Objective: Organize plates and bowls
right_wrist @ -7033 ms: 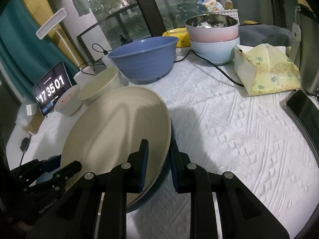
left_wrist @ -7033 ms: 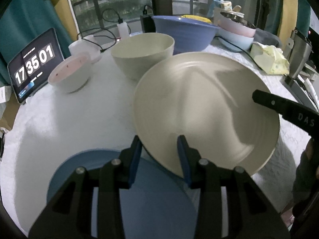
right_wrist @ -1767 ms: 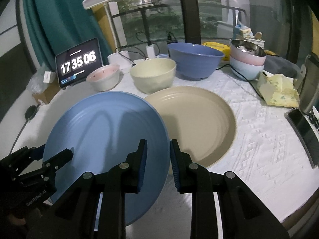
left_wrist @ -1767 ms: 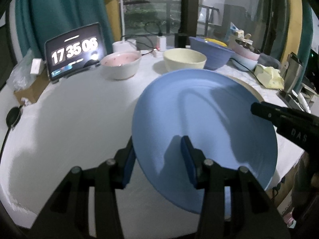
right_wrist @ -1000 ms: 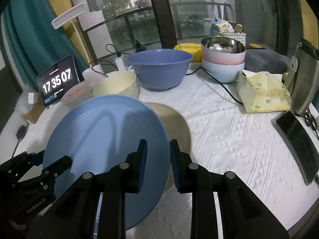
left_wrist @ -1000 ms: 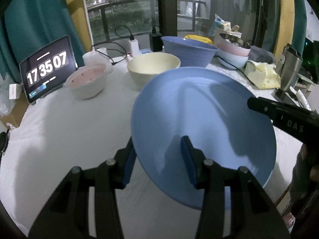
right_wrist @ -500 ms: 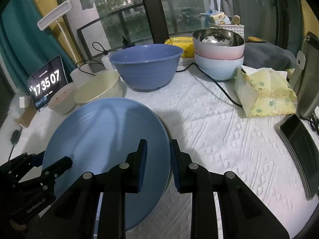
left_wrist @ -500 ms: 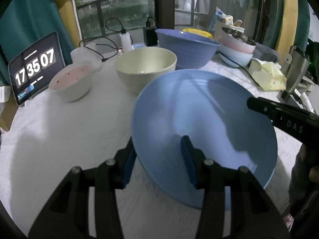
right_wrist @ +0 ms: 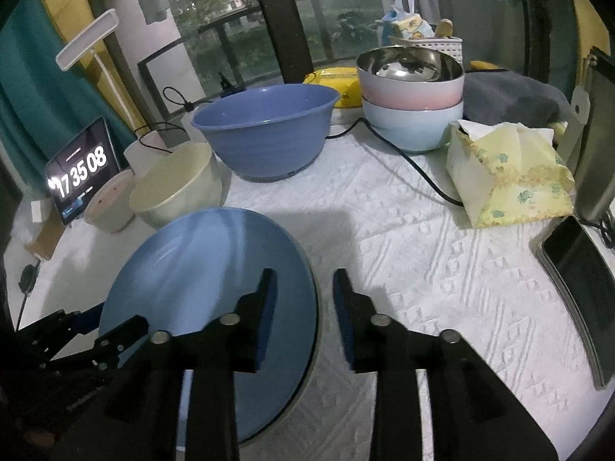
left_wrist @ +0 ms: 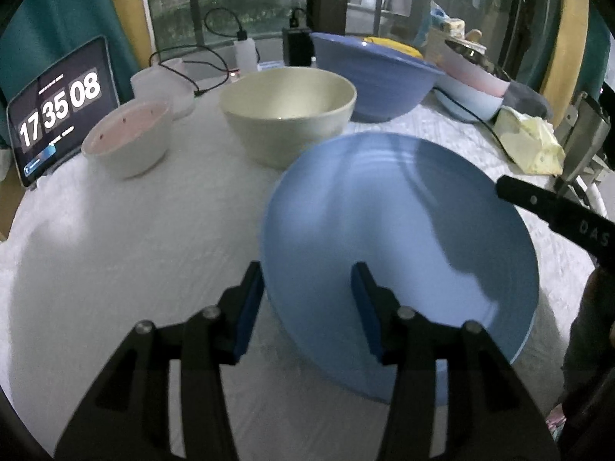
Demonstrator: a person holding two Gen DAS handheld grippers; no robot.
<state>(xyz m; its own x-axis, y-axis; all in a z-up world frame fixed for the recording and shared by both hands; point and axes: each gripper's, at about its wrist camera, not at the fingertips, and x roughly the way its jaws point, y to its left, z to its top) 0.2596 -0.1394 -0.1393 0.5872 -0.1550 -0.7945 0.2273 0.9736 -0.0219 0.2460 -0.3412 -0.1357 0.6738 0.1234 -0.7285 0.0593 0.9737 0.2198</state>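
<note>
The blue plate (left_wrist: 399, 253) lies on the desk (right_wrist: 423, 253), its rim between both opening, unclamped tongs: left tongs (left_wrist: 307, 288), right tongs (right_wrist: 303, 288).

One round blue plate (left_wrist: 399, 238), a thin beige rim of a second plate (right_wrist: 314, 361) showing beneath it; five bowls: one big blue plastic bowl (right_wrist: 265, 134), one cream bowl (left_wrist: 288, 111), one small white bowl with pink inside (left_wrist: 128, 138), one pink steel-lined bowl (right_wrist: 411, 77) stacked in one pale blue bowl (right_wrist: 411, 128); two black two-finger grippers, left gripper (left_wrist: 307, 292) and right gripper (right_wrist: 303, 299); one tablet clock (left_wrist: 57, 109); one yellow tissue pack (right_wrist: 507, 176); one dark phone (right_wrist: 580, 269).
</note>
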